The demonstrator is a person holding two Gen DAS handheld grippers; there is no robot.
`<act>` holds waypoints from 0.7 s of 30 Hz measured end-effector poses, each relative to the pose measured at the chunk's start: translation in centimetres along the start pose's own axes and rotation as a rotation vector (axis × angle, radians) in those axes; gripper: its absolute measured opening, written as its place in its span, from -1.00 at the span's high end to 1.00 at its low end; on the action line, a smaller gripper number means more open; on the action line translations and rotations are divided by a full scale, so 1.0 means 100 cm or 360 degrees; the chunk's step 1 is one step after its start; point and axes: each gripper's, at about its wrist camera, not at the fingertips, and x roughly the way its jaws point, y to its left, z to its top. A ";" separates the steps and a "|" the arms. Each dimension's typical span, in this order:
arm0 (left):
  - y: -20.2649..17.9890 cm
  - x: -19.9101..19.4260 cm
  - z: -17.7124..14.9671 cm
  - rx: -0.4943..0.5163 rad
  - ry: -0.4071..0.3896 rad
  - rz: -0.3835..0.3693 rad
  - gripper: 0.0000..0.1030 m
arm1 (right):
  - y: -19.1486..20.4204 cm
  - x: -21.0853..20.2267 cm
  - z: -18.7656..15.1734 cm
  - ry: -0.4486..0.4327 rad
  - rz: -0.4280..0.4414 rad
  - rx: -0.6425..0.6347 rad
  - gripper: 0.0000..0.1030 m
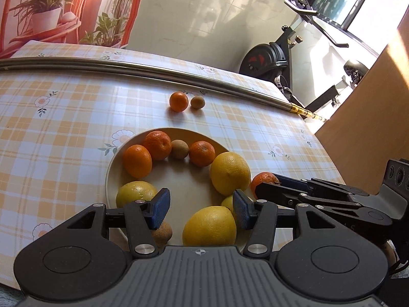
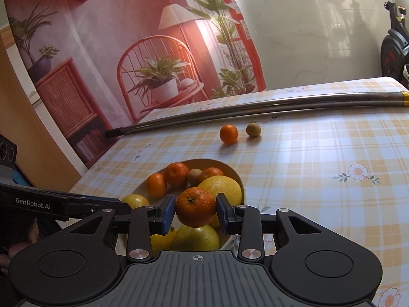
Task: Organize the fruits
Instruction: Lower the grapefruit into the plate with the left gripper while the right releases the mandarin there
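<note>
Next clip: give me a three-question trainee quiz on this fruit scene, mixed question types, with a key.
1. True or false: the right claw is shut on a tangerine.
2. Which fruits lie on the tablecloth outside the plate? A) two lemons B) an orange fruit and a small brown fruit C) none
3. Fill in: the left claw holds ____.

Key: 1 true; 2 B; 3 nothing.
</note>
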 end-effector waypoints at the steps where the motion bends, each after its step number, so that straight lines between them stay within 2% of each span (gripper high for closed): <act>1: -0.003 0.003 0.001 0.0020 0.0003 0.0001 -0.09 | 0.003 0.000 -0.001 0.0009 0.0001 -0.0017 0.37; 9: -0.018 0.026 -0.003 0.0172 0.0101 0.0024 -0.05 | 0.008 -0.013 -0.004 0.0036 -0.0030 -0.0050 0.37; 14: -0.004 0.024 -0.008 0.0093 0.0124 0.0029 -0.08 | 0.000 -0.016 -0.008 0.0064 -0.0031 -0.0004 0.37; 21: 0.004 0.009 -0.015 0.0069 0.0101 0.0046 -0.08 | 0.011 -0.011 -0.009 0.0123 0.0029 -0.0085 0.37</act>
